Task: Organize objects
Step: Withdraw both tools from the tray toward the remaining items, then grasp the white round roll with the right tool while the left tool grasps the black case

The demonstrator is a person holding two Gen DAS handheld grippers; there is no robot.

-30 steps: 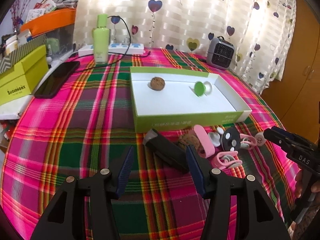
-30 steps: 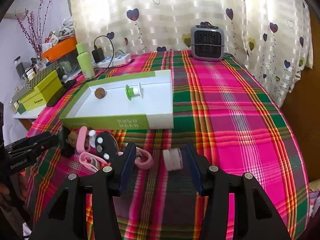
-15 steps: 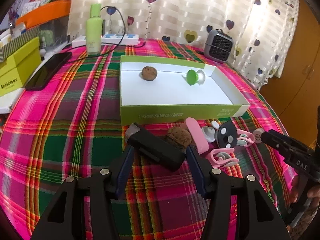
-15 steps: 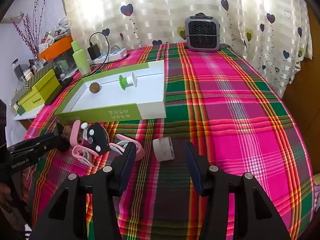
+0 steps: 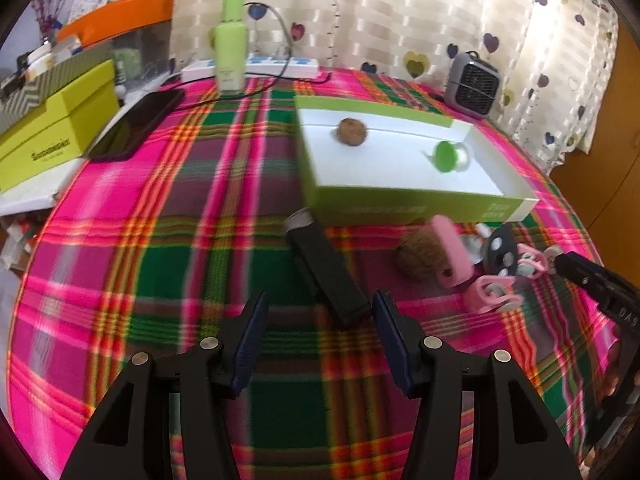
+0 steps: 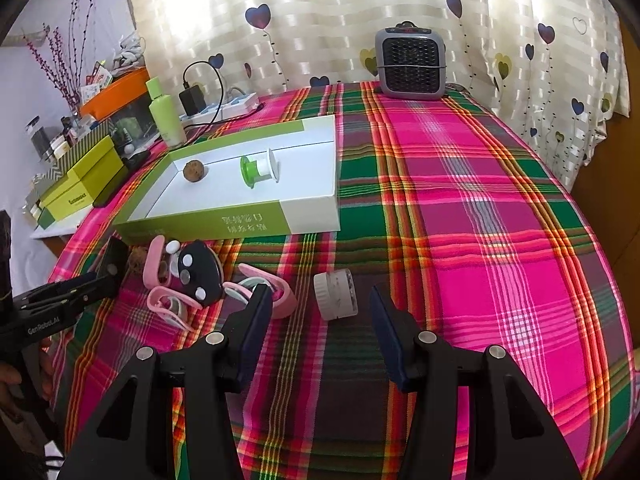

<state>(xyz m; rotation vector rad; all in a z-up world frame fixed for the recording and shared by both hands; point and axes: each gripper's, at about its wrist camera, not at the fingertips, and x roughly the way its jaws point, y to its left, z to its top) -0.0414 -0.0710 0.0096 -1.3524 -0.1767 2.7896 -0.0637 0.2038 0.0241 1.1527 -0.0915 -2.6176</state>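
Note:
My left gripper (image 5: 320, 318) is open low over the plaid cloth. The near end of a black bar (image 5: 326, 270) lies between its tips, with no pad touching it. My right gripper (image 6: 320, 306) is open around a white spool (image 6: 336, 294) that lies on its side, with gaps on both sides. Behind them stands a green-and-white tray (image 5: 400, 204) (image 6: 224, 224) holding a walnut (image 5: 351, 131) and a green spool (image 5: 446, 156). In front of the tray lie a second walnut (image 5: 418, 258), a pink case (image 5: 448, 252), a black dotted disc (image 6: 198, 272) and pink clips (image 6: 168, 304).
At the back left stand a green bottle (image 5: 230, 52) and a power strip (image 5: 256, 66). A dark phone (image 5: 136, 124) and a yellow-green box (image 5: 52, 128) lie nearby. A small grey heater (image 6: 410, 62) sits at the far edge. The cloth drops off at the right.
The left view has swung, so the black bar now runs straight ahead with its near end between the tips. The white spool sits closer inside the right jaws. Neither jaw width has changed.

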